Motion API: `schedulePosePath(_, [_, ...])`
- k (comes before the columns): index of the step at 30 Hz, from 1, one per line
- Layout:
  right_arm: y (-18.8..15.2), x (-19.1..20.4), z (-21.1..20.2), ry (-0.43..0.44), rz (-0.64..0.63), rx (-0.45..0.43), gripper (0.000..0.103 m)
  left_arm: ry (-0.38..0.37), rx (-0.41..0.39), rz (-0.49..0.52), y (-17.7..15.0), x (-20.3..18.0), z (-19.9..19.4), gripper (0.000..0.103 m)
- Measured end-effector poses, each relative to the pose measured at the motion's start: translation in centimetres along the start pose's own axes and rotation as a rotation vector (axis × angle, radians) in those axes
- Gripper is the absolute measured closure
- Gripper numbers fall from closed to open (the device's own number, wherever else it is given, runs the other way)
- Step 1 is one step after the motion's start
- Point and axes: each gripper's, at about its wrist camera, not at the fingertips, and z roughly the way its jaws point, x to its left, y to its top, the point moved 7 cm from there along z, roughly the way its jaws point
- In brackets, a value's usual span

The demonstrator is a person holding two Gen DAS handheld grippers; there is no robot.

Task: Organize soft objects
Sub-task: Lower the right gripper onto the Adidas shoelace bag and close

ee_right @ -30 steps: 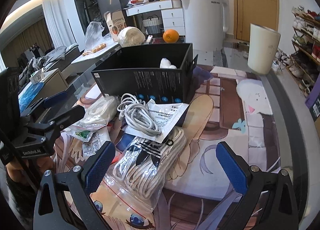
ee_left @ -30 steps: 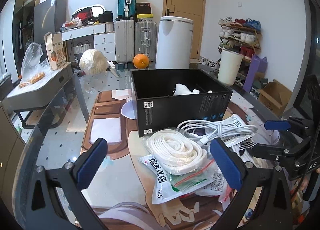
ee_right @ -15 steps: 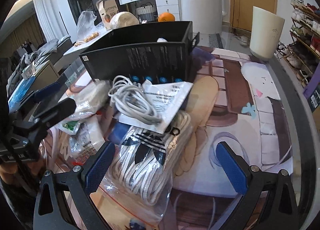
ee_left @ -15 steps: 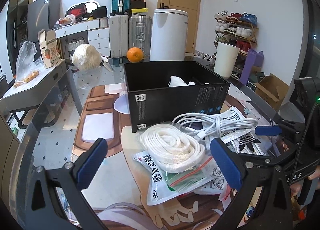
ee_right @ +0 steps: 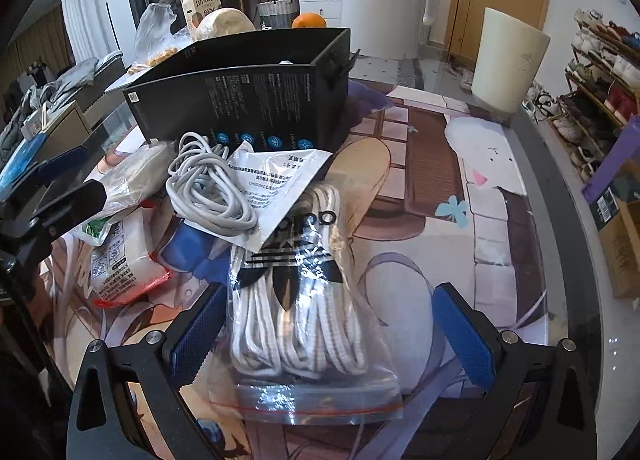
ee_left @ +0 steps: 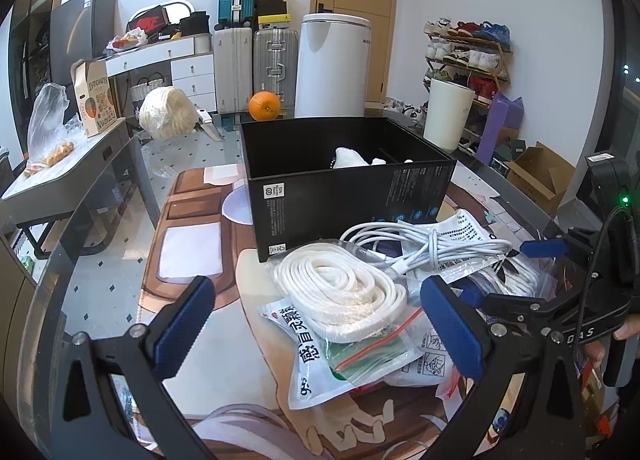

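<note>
A black open box [ee_left: 344, 184] stands on the table with something white [ee_left: 352, 158] inside; it also shows in the right wrist view [ee_right: 248, 100]. In front of it lies a pile: a bagged white rope coil [ee_left: 336, 292], a white cable bundle [ee_left: 432, 248] on a printed packet, and a zip bag of white laces [ee_right: 304, 312]. My left gripper [ee_left: 316, 324] is open around the near end of the rope coil. My right gripper [ee_right: 324, 336] is open, its fingers either side of the lace bag; it also shows in the left wrist view [ee_left: 536, 272].
An orange [ee_left: 264, 106] and a wrapped cabbage [ee_left: 168, 116] lie beyond the box. A white bin [ee_right: 508, 64] stands on the floor at the right. A medicine packet [ee_left: 320, 356] lies under the rope. A printed mat [ee_right: 460, 244] covers the glass table.
Both grippers have moved forward and down onto the pile. The right gripper now straddles the lace bag; the left now straddles the rope coil.
</note>
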Motion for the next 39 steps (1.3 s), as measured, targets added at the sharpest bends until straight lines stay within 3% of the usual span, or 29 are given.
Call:
schedulePosePath(15, [0.6, 0.4, 0.3, 0.018, -0.017, -0.024, 0.003, 0.002, 0.007, 0.022, -0.1, -0.6, 0.0, 0.0])
schedulePosePath(18, [0.5, 0.6, 0.0, 0.022, -0.024, -0.043, 0.012, 0.001, 0.006, 0.022, -0.1, -0.5, 0.0, 0.0])
schedulePosePath(23, [0.4, 0.7, -0.8, 0.028, -0.032, -0.062, 0.041, 0.003, 0.008, 0.024, -0.1, -0.6, 0.0, 0.0])
schedulePosePath(26, [0.2, 0.6, -1.1, 0.037, -0.042, -0.056, 0.049, 0.003, 0.008, 0.024, -0.1, -0.6, 0.0, 0.0])
schedulePosePath(32, [0.0, 0.4, -1.8, 0.036, -0.086, -0.052, 0.058, 0.003, 0.007, 0.025, -0.1, -0.6, 0.0, 0.0])
schedulePosePath(39, [-0.2, -1.4, -2.8, 0.005, -0.091, -0.057, 0.059, 0.005, 0.011, 0.031, -0.2, -0.7, 0.0, 0.0])
